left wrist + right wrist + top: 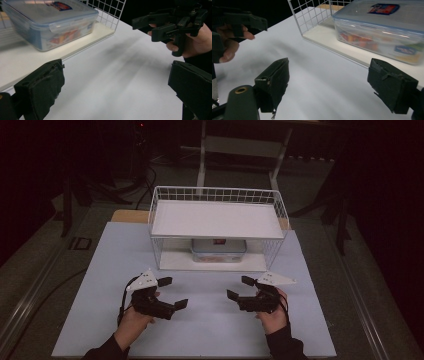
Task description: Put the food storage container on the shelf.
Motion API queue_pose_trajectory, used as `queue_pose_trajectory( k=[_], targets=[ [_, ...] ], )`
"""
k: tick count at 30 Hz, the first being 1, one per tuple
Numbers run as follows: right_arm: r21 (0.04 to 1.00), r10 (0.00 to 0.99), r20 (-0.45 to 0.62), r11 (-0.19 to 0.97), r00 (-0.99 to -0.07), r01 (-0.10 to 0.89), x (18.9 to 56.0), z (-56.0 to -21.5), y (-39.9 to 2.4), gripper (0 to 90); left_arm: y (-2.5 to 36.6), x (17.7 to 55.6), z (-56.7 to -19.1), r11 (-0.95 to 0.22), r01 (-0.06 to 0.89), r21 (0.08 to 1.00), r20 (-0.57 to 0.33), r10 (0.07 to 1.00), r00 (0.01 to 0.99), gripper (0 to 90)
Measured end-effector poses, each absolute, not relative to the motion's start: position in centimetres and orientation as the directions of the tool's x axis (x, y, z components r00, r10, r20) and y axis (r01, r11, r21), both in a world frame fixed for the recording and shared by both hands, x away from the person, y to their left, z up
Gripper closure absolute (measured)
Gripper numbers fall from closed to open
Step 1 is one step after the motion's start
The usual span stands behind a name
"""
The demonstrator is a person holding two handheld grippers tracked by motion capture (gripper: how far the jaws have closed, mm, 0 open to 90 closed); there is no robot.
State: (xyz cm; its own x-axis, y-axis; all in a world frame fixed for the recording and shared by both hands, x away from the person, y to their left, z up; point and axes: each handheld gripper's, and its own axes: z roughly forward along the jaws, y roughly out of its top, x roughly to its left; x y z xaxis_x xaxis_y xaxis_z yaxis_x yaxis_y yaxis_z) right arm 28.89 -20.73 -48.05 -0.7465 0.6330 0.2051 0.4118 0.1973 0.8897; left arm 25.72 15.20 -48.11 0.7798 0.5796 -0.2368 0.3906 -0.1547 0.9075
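Nearest the camera: two hands in dark sleeves, each holding a set of tongs above the near part of a white worktop [115, 270]. Left tongs [172, 292]: jaws spread wide, nothing between them, tips pointing toward the middle of the worktop; a white three-cornered plate on top. Right tongs [239, 287]: jaws likewise released and wide apart, empty, tips pointing inward toward the left tongs, well apart from them; a matching plate on top. Wire basket [165, 195]: white, boxlike, standing at the centre of the worktop beyond both tongs, its open front facing the person; a flat white shelf board [215, 220] lies across its upper part. Plastic box [218, 250]: clear, rectangular, with a bluish snap-on lid bearing a red and blue label, sitting on the white floor board of the basket under the shelf board, near the middle, upright and closed; red and orange contents show through its wall, too blurred to identify. Box as seen from the gripper views: ahead of each pair of jaws [50, 22] [384, 27], apart from them, untouched.
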Motion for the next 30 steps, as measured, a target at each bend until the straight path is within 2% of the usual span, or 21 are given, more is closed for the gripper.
queue_pose_trajectory(
  k=[10,30],
  targets=[
    [0.889,0.674,0.219,0.162,-0.706,0.429,26.5,-47.9,-23.8,17.4,17.1,24.1,-48.2,-0.179,0.371,0.911,-0.192,0.613,0.767,0.5],
    [0.882,0.711,0.195,0.175,-0.675,0.438,23.6,-48.9,-28.5,17.3,19.8,22.8,-49.6,-0.192,0.423,0.885,-0.222,0.625,0.749,0.5]
  ],
)
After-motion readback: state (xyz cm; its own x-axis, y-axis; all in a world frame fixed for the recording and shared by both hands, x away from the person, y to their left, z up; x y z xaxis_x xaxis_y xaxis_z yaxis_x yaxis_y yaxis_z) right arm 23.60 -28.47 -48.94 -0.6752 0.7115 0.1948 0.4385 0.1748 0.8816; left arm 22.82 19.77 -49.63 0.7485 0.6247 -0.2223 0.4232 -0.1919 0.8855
